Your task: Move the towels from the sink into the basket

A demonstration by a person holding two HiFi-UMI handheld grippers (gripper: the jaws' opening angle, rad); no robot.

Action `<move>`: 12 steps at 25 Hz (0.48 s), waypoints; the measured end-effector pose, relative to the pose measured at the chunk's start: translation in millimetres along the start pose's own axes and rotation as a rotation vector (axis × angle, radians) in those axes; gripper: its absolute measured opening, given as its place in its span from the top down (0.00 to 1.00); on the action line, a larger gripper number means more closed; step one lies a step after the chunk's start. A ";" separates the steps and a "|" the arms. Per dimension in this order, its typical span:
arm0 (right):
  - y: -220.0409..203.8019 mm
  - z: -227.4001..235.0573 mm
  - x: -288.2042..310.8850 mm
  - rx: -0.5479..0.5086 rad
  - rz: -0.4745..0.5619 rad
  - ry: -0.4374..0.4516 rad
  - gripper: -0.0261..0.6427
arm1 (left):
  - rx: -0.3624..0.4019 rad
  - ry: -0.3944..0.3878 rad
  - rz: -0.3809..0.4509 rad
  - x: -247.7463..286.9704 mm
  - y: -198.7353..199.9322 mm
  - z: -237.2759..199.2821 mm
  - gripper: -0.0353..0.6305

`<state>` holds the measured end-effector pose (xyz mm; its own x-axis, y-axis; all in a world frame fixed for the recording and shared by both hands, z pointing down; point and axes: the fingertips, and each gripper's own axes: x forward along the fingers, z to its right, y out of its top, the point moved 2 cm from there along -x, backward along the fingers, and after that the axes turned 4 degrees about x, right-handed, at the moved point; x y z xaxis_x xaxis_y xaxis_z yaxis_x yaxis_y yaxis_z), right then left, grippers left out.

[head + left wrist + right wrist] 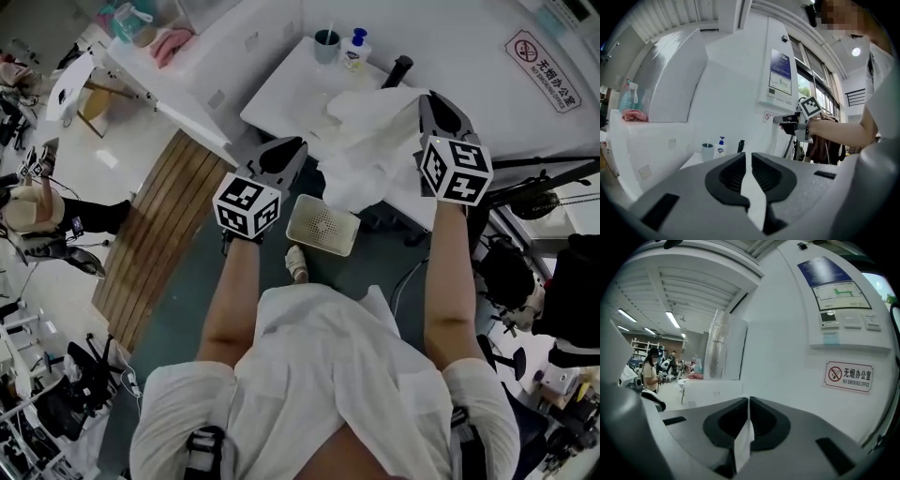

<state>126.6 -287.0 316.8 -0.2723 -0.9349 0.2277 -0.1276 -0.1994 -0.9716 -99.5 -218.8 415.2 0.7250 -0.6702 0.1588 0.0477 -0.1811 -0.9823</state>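
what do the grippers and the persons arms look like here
Both the left gripper and right gripper have grey shells tapering to a point, with black ribbed pads inside the jaws. Each carries a white cube printed with black square markers. The person wears a white short-sleeved shirt; forearms are bare.

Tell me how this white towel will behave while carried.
Likely floppy: the towel sags in folds between the left gripper and right gripper. Probably light, since two small pinches hold it up. Its loose lower edge may swing.
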 end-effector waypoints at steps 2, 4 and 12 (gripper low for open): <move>-17.0 13.2 -16.8 0.012 -0.032 -0.023 0.91 | -0.003 -0.017 -0.004 2.0 -2.9 21.0 0.90; -37.0 28.4 -36.2 0.045 -0.064 -0.048 0.91 | 0.001 -0.036 -0.014 2.8 -6.9 40.1 0.90; -84.0 71.3 -123.7 0.132 -0.095 -0.151 0.91 | 0.013 -0.076 -0.012 7.6 -6.4 93.7 0.90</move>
<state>239.0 -175.5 365.6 -0.1179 -0.9414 0.3160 -0.0177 -0.3162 -0.9485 -30.0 -155.2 413.4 0.7742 -0.6117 0.1626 0.0649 -0.1789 -0.9817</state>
